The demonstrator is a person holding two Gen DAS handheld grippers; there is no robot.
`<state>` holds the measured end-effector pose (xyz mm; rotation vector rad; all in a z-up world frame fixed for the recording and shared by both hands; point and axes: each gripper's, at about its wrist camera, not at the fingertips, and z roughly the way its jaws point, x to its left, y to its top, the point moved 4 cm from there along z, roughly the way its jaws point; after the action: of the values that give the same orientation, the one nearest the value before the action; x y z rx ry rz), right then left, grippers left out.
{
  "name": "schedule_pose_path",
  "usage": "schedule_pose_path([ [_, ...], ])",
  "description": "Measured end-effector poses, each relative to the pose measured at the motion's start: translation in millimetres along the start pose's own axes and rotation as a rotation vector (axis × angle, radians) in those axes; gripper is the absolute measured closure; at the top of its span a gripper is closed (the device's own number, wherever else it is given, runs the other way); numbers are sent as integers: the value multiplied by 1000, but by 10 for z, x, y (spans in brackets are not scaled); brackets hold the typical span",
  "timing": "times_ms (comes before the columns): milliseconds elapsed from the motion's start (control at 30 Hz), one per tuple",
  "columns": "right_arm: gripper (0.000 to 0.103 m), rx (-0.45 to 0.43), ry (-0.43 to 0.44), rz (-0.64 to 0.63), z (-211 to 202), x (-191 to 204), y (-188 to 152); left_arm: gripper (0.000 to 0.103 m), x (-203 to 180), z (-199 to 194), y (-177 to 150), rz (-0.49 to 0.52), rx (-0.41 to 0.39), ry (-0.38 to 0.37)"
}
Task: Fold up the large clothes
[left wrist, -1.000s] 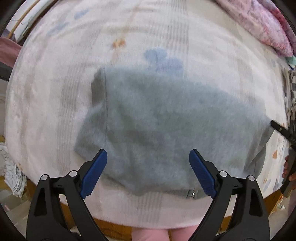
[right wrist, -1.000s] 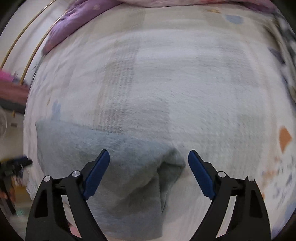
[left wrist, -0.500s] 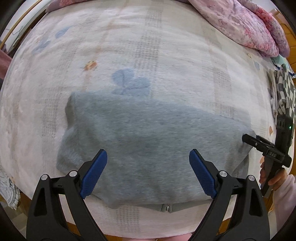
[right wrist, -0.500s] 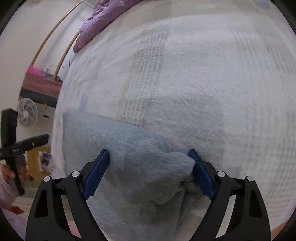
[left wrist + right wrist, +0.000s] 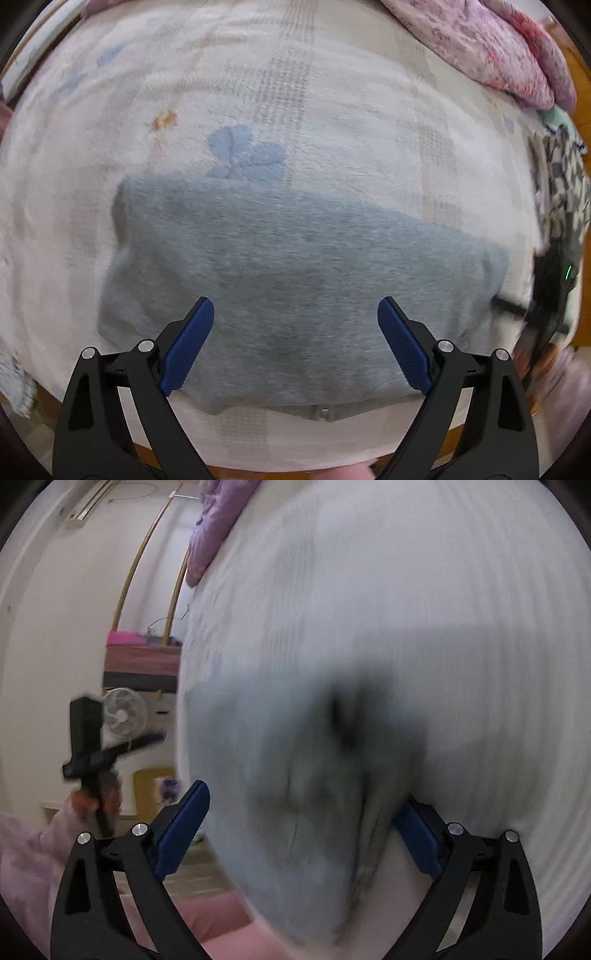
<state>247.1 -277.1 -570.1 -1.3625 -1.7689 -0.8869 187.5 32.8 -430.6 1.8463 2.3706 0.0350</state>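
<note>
Left wrist view: soft, limp grey garment (image 5: 295,280) lies folded on bed (image 5: 332,110); left gripper (image 5: 295,343) spread, empty. Right gripper (image 5: 299,834) has just been opening, its end between unpressed pads. Grip edges.

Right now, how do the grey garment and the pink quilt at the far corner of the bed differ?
The grey garment is plain, while the pink quilt has a flowery print. The garment lies folded flat near the bed's front edge; the quilt sits bunched in a heap at the far corner. The garment lies below the open left gripper; the quilt lies far from it. Both rest on the pale blanket.
</note>
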Motion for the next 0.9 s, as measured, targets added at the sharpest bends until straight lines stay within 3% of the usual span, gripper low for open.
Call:
schedule_pose_path([
  [67, 7, -8, -37, -31, 83, 97, -189, 13, -29, 36, 1, 1, 2, 3],
  [200, 6, -131, 39, 164, 225, 85, -115, 13, -120, 126, 24, 20, 24, 5],
  [333, 7, -284, 207, 337, 306, 62, 192, 13, -226, 136, 115, 53, 5, 28],
  [400, 6, -341, 195, 369, 370, 52, 260, 13, -277, 135, 197, 67, -1, 60],
  [467, 11, -302, 120, 299, 407, 165, 213, 14, -327, 121, 279, 68, 2, 59],
  [500, 26, -255, 68, 267, 455, 221, 170, 17, -369, 92, 334, 66, -3, 49],
  [533, 42, -189, -10, 259, 503, 232, 81, 27, -420, 80, 374, 74, 4, 37],
  [567, 46, -156, -22, 298, 521, 220, -4, 35, -479, 90, 410, 89, 35, 32],
  [600, 53, -151, 6, 359, 522, 194, -72, 41, -514, 101, 426, 99, 58, 33],
  [633, 66, -156, 59, 484, 512, 131, -196, 57, -562, 107, 451, 108, 83, 24],
  [667, 69, -165, 82, 563, 506, 88, -291, 77, -611, 103, 471, 110, 104, -12],
  [733, 76, -202, 101, 693, 472, 108, -484, 96, -693, 128, 494, 101, 165, -76],
  [767, 77, -211, 83, 707, 459, 174, -515, 96, -735, 167, 497, 98, 210, -97],
  [867, 79, -198, -148, 619, 452, 419, -470, 96, -831, 343, 506, 111, 282, -106],
  [900, 68, -193, -262, 614, 484, 454, -444, 96, -851, 525, 498, 143, 348, -32],
])
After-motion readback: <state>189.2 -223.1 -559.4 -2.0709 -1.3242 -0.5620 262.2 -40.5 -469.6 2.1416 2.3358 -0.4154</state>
